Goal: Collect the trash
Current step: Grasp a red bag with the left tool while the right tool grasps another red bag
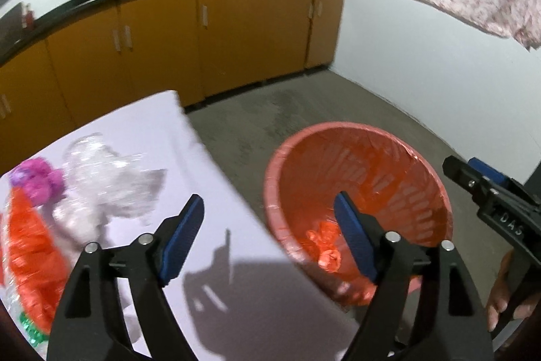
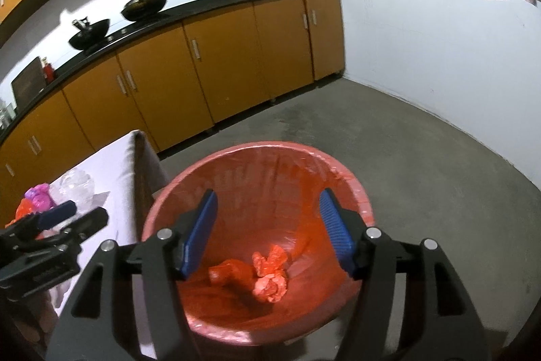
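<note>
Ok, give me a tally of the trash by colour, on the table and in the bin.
Orange, in the bin: 2, a crumpled wad and a second piece.
Orange, on the table: 1 wrapper.
Clear plastic, on the table: 1.
Pink-purple, on the table: 1.
Total: 5.

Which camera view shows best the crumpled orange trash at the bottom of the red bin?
The right wrist view. It looks straight down into the bin, so the orange trash lies in plain sight between the open fingers. In the left wrist view the same trash is smaller, blurred and partly hidden behind one finger.
</note>
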Action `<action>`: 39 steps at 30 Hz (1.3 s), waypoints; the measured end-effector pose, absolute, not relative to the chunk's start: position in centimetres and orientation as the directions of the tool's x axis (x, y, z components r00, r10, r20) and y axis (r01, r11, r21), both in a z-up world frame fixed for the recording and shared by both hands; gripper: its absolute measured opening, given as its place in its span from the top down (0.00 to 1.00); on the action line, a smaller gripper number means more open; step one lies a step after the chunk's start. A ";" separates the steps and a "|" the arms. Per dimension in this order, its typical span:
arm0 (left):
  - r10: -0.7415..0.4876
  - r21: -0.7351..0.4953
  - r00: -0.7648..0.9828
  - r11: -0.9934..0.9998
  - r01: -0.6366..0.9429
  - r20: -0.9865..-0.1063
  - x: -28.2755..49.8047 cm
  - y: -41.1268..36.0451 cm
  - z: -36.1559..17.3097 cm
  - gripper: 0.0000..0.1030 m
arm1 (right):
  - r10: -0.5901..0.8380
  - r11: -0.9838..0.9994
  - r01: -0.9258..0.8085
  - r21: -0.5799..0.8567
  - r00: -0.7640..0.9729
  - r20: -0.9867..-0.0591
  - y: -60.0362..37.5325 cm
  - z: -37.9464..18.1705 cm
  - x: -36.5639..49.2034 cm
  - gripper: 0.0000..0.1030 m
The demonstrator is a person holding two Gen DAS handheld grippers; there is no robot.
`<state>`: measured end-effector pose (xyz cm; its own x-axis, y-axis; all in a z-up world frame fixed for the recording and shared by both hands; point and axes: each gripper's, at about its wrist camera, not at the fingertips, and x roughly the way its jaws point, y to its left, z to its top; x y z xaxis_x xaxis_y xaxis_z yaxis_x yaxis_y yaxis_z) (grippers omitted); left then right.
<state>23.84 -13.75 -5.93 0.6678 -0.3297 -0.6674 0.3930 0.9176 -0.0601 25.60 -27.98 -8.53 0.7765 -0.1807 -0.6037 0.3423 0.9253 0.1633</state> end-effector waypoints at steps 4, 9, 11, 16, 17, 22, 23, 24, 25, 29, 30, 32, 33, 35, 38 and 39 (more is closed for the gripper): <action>-0.294 -0.079 0.711 0.944 0.320 -0.639 22.6 -9.9 -4.5 0.18 | -0.140 0.945 0.286 0.159 0.793 -0.593 -25.5 -7.9 25.7 0.38; -0.234 -0.098 0.758 0.970 0.221 -0.609 21.4 -5.0 -3.4 0.16 | -0.083 0.964 0.212 0.158 0.808 -0.584 -22.2 -7.2 25.8 0.37; -0.204 -0.095 0.774 0.978 0.185 -0.600 21.0 -3.5 -3.2 0.16 | -0.053 0.972 0.177 0.157 0.810 -0.584 -20.7 -6.9 25.9 0.37; -0.106 -0.081 0.813 0.994 0.072 -0.573 19.2 2.2 -3.0 0.15 | 0.047 0.986 0.059 0.157 0.804 -0.593 -16.1 -6.4 26.3 0.37; -0.086 -0.074 0.817 0.996 0.053 -0.570 18.9 3.0 -3.1 0.15 | 0.059 0.987 0.041 0.154 0.804 -0.592 -15.4 -6.3 26.3 0.37; 0.058 -0.043 0.811 0.994 -0.102 -0.581 18.4 9.2 -3.9 0.14 | 0.145 0.987 -0.073 0.143 0.797 -0.586 -10.0 -5.5 26.7 0.36; 0.084 -0.039 0.806 0.991 -0.131 -0.586 18.2 10.5 -4.1 0.14 | 0.162 0.985 -0.095 0.144 0.794 -0.585 -8.9 -5.4 26.9 0.34; 0.111 -0.031 0.800 0.987 -0.160 -0.589 18.1 11.8 -4.4 0.14 | 0.187 0.981 -0.124 0.146 0.789 -0.586 -7.5 -5.2 27.2 0.32; 0.138 -0.022 0.793 0.982 -0.188 -0.593 18.1 13.0 -4.7 0.14 | 0.205 0.978 -0.145 0.149 0.785 -0.585 -6.6 -5.2 27.3 0.32; 0.214 0.003 0.760 0.963 -0.268 -0.614 18.4 16.8 -5.8 0.13 | 0.262 0.965 -0.218 0.147 0.768 -0.585 -1.9 -5.0 28.2 0.31; 0.223 0.003 0.752 0.959 -0.282 -0.620 18.5 17.7 -6.2 0.13 | 0.286 0.958 -0.241 0.155 0.759 -0.586 -0.8 -5.0 28.5 0.31; 0.237 -0.005 0.734 0.950 -0.311 -0.637 19.0 19.5 -6.8 0.13 | 0.314 0.949 -0.271 0.163 0.745 -0.588 0.9 -5.1 29.1 0.31; 0.237 -0.011 0.729 0.948 -0.318 -0.642 19.1 20.2 -7.0 0.13 | 0.325 0.945 -0.284 0.164 0.739 -0.590 1.7 -5.2 29.4 0.31; 0.235 -0.026 0.715 0.942 -0.334 -0.658 19.5 21.5 -7.6 0.13 | 0.326 0.942 -0.301 0.146 0.729 -0.602 3.5 -5.6 30.2 0.31; 0.220 -0.048 0.708 0.940 -0.337 -0.671 19.9 22.8 -8.3 0.13 | 0.328 0.941 -0.303 0.150 0.710 -0.624 4.8 -6.4 31.3 0.31; 0.216 -0.051 0.708 0.941 -0.335 -0.672 20.0 22.8 -8.3 0.13 | 0.333 0.940 -0.301 0.161 0.703 -0.629 5.0 -6.6 31.5 0.31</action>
